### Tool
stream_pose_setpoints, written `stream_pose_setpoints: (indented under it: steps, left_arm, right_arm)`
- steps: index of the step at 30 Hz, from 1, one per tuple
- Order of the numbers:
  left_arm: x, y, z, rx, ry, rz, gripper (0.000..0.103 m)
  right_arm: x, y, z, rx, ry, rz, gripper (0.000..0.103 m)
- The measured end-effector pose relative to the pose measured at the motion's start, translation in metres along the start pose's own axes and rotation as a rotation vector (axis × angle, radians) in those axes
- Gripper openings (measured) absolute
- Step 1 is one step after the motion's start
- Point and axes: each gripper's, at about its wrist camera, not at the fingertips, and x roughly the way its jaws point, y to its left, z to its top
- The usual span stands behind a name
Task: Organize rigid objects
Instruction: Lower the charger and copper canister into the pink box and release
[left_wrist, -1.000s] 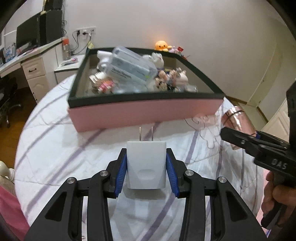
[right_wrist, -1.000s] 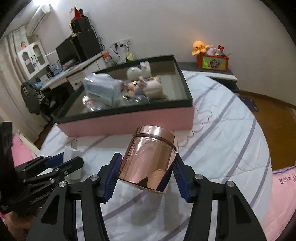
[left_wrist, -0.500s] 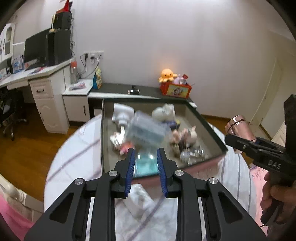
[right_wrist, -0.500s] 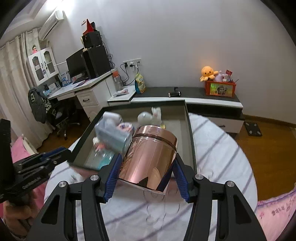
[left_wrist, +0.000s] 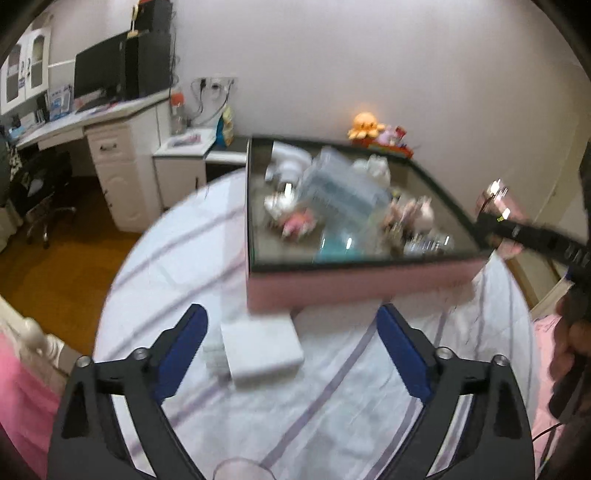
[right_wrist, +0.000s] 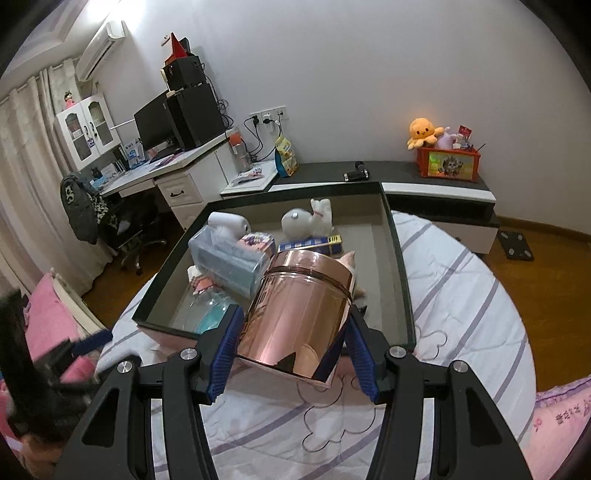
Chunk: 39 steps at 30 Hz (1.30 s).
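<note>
A white charger (left_wrist: 260, 349) lies flat on the striped cloth, just in front of the pink box (left_wrist: 362, 284). My left gripper (left_wrist: 291, 317) hovers over it with its jaws opening wide; the blue pads (left_wrist: 184, 343) do not touch it. My right gripper (right_wrist: 293, 343) is shut on a rose-gold canister (right_wrist: 303, 314), held tilted above the near edge of the dark-rimmed box (right_wrist: 400, 266). The left wrist view shows that canister (left_wrist: 495, 199) blurred at the box's right corner. In the right wrist view the left gripper (right_wrist: 85, 343) is a dark blur at the left.
The box holds a clear plastic case (right_wrist: 229, 262), a white plush toy (right_wrist: 306, 221) and several small figurines. A clear round rim (left_wrist: 240, 469) shows at the bottom edge. Pink bedding (right_wrist: 48, 325) lies left, a desk (right_wrist: 173, 177) and low cabinet (right_wrist: 436, 188) behind.
A second ago my left gripper held the charger upright; now the charger lies on the cloth and the jaws stand wide. My right gripper has carried the canister up over the box.
</note>
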Motion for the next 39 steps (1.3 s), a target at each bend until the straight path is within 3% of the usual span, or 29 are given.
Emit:
stream_pose_setpoints:
  steps: [5,14,16,17,18,30,39]
  left_arm:
    - [0.031,0.007,-0.016,-0.026,0.074,0.053,0.098]
    - [0.036,0.010,-0.022,-0.047,0.087,0.083,0.089]
    - [0.037,0.009,-0.022,-0.042,0.085,0.090,0.084]
    - [0.036,0.009,-0.022,-0.041,0.079,0.089,0.071]
    - [0.036,0.011,-0.021,-0.041,0.076,0.077,0.068]
    - [0.012,-0.003,-0.017,0.000,0.032,0.011,0.067]
    - [-0.020,-0.012,0.025,0.022,-0.074,-0.027,0.067]
  right_arm:
    - [-0.005,0.002,-0.007,0.002,0.007,0.007,0.056]
    - [-0.007,0.002,-0.016,0.010,0.021,0.008,0.056]
    - [-0.007,0.002,-0.017,0.009,0.022,0.011,0.056]
    - [-0.007,0.003,-0.017,0.009,0.022,0.012,0.056]
    - [-0.007,0.003,-0.017,0.010,0.022,0.013,0.056]
    - [-0.012,0.002,-0.016,0.008,0.011,0.008,0.056]
    - [-0.019,0.002,0.002,-0.012,-0.025,0.002,0.056]
